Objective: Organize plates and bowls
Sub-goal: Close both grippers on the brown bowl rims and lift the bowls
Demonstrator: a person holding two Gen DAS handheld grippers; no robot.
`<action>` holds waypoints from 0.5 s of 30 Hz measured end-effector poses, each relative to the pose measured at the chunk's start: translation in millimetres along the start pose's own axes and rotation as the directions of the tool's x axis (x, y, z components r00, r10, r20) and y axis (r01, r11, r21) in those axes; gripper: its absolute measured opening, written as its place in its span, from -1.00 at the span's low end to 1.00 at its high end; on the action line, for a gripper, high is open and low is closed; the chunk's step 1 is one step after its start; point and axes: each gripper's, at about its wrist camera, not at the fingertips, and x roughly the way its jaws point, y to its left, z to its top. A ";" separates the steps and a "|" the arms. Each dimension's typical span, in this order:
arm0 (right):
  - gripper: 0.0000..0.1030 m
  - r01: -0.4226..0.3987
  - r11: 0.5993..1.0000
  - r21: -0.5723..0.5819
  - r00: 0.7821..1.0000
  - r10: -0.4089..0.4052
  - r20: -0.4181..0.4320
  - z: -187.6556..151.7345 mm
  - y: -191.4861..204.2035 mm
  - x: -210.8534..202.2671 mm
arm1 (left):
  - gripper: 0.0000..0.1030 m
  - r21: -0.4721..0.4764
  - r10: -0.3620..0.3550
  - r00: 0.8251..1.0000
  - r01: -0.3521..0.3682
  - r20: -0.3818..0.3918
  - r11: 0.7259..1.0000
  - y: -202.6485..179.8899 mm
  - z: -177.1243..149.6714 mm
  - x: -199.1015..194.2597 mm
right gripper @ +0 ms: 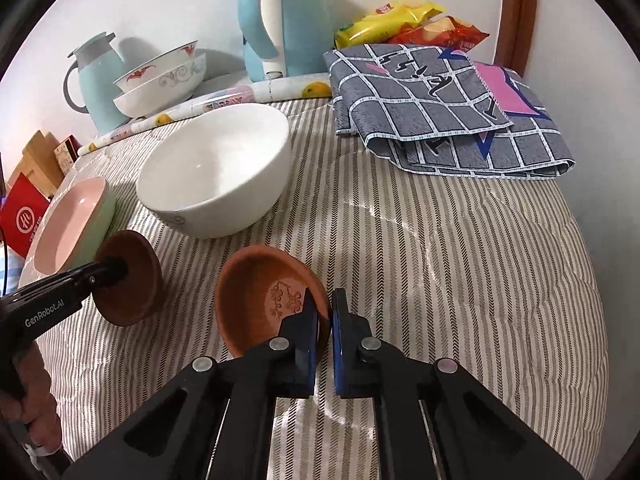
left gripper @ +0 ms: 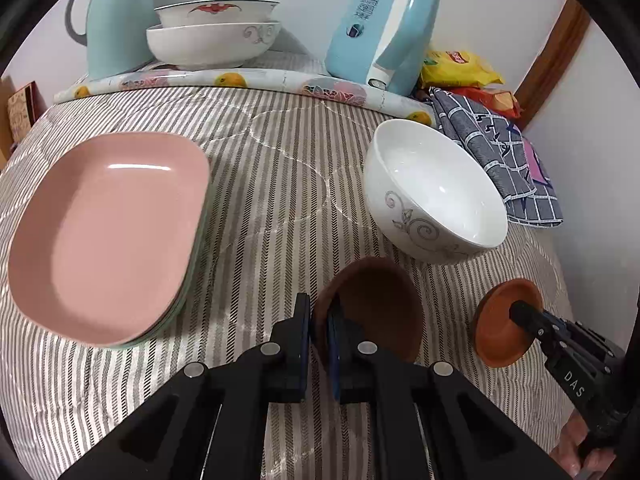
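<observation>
- The left gripper (left gripper: 319,330) is clamped on the rim of a dark brown saucer (left gripper: 376,304), which stands tilted on edge, its dish empty.
- The right gripper (right gripper: 325,322) is pinched on the rim of an orange-brown saucer (right gripper: 260,292), also tilted; a flower pattern is pressed into its bottom, and nothing lies in it.
- Just beyond both grippers, between them, sits an empty white bowl (left gripper: 432,196) with a grey scroll pattern on its side.
- To the left of the left gripper lies a pink plate (left gripper: 108,232), empty, stacked on pale green ones whose edges show beneath.
- All of this rests on a striped grey and white quilted cover (left gripper: 280,184).
- Ahead and to the right of the right gripper lies a folded grey checked cloth (right gripper: 452,108).
- Further off, a rolled fruit-print sheet (left gripper: 256,80) crosses the cover.
- Behind it stand two nested bowls (left gripper: 216,32), the upper with a red bat motif, beside a pale blue jug (left gripper: 116,24) and a blue and white kettle (left gripper: 380,28).
- Yellow and orange snack packets (right gripper: 408,20) lie by the white wall, near a brown wooden frame (left gripper: 552,56).
- Writing: "DAS" on the right gripper's body, "GenRobot.AI" on the left's.
</observation>
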 end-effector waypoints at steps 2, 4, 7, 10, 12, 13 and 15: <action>-0.88 0.005 1.000 -0.010 1.000 -0.005 0.000 -1.4 1.6 -2.2 | -0.84 -0.001 0.006 1.000 -0.006 0.001 1.000 1.2 -2.0 -2.5; -0.88 0.004 1.000 -0.009 1.000 -0.004 0.004 -3.9 1.9 -4.6 | -0.84 -0.004 0.002 1.000 -0.002 0.005 1.000 2.4 -4.4 -5.0; -0.88 0.012 1.000 -0.006 1.000 -0.012 0.010 -7.1 0.9 -8.7 | -0.84 -0.009 0.004 1.000 -0.004 0.002 1.000 4.4 -7.4 -7.3; -0.88 0.009 1.000 0.011 1.000 -0.009 0.017 -7.4 -2.4 -15.1 | -0.84 -0.016 -0.006 1.000 0.006 0.006 1.000 5.8 -9.1 -10.7; -0.88 0.016 1.000 0.012 0.999 -0.016 0.028 -6.7 -3.1 -20.8 | -0.84 -0.012 -0.003 1.000 0.003 0.008 1.000 4.2 -9.4 -13.4; -0.88 0.017 1.000 0.013 0.999 -0.018 0.032 -6.2 -3.1 -22.9 | -0.84 -0.010 -0.003 1.000 0.003 0.011 1.000 3.6 -9.3 -14.2; -0.88 0.020 1.000 0.018 0.999 -0.021 0.042 -4.7 -3.8 -28.5 | -0.84 -0.007 -0.010 1.000 0.010 0.022 1.000 2.2 -8.3 -18.3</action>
